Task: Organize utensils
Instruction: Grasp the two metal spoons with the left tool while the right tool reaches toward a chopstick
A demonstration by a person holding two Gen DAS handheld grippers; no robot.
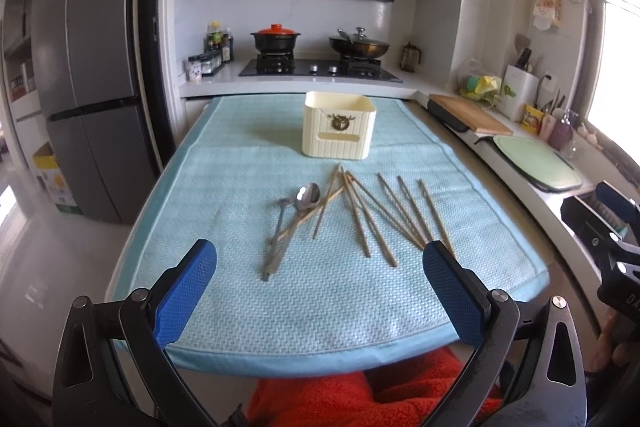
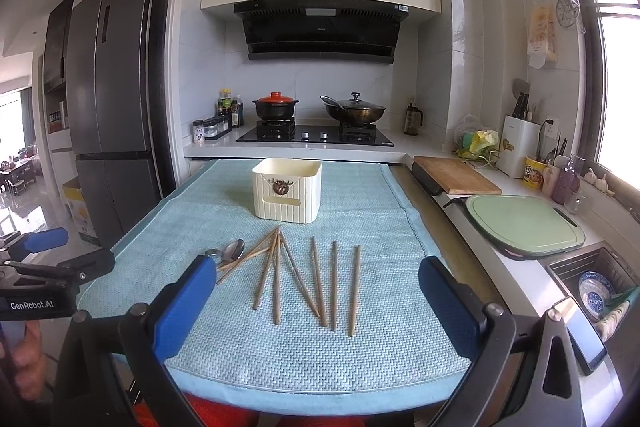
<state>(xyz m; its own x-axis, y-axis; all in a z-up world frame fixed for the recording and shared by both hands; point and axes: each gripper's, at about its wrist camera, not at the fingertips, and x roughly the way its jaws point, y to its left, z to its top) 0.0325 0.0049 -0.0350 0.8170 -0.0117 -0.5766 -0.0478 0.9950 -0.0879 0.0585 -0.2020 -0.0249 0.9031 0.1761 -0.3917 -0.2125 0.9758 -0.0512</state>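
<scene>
chopsticks (image 2: pixel 316 279) lie beyond the right claw (image 2: pixel 320 301).

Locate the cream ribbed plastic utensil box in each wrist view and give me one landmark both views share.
Left wrist view: the cream ribbed plastic utensil box stands upper centre on the light blue mat, beyond the wooden chopsticks.
Right wrist view: the box stands left of centre, at the mat's far end.
Shared landmark: the black pot with an orange-red lid on the stove behind it.
</scene>
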